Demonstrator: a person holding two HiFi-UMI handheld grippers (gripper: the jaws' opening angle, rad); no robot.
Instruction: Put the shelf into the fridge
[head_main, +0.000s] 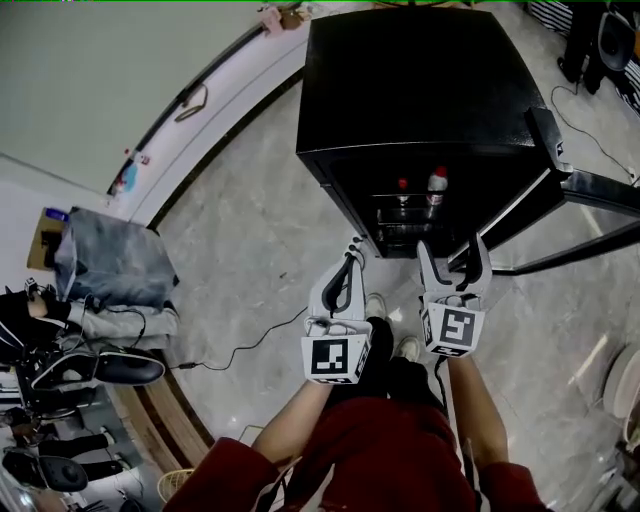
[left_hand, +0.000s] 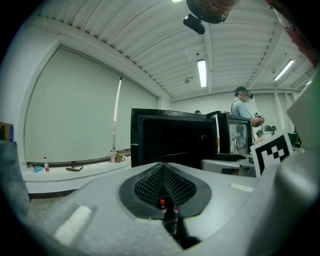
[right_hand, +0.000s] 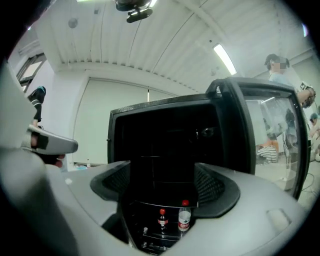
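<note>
Two claws sit before the open black fridge (head_main: 410, 80) on the floor: your left claw (head_main: 354, 248) has its jaws pressed together on nothing, and your right claw (head_main: 453, 252) holds them apart and empty. Red-capped bottles (right_hand: 184, 218) stand inside the fridge, but its interior is too dark to pick out the shelf.

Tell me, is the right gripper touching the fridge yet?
Apart. The right gripper view shows the fridge standing well beyond the right gripper, its jaws open and empty.
</note>
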